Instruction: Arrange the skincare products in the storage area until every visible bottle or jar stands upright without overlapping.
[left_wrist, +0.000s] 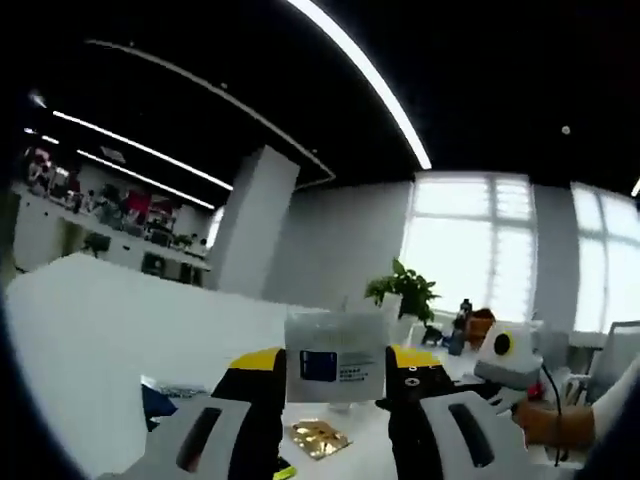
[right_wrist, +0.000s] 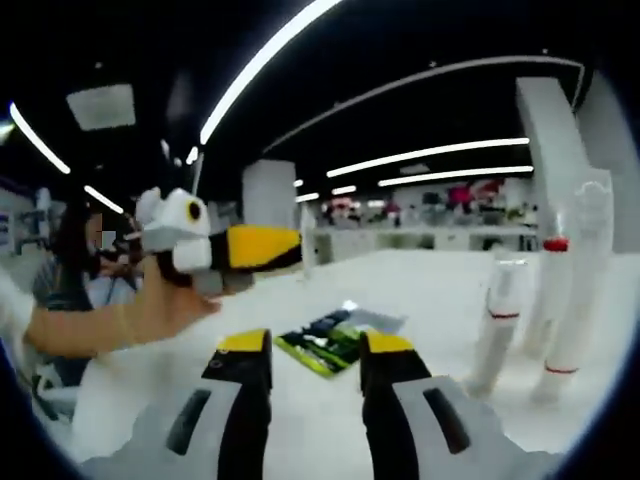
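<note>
we hold a pale, flat skincare packet with a dark blue label (left_wrist: 335, 358) up off the table, pinched between the left gripper's jaws.

the packet looks light and thin, likely a soft sachet or slim carton, so we judge it would buckle if squeezed hard; a hold low on its side edges, as now, seems safest. the left gripper (left_wrist: 335, 400) is closed on it, and below lies a gold foil sachet (left_wrist: 318, 438) on the white table (left_wrist: 120, 340). in the right gripper view, our right gripper (right_wrist: 315, 385) hangs with jaws apart and nothing between them, above green and black flat packets (right_wrist: 330, 342). tall white bottles with red bands (right_wrist: 560, 290) stand upright at the right, close together.
</note>
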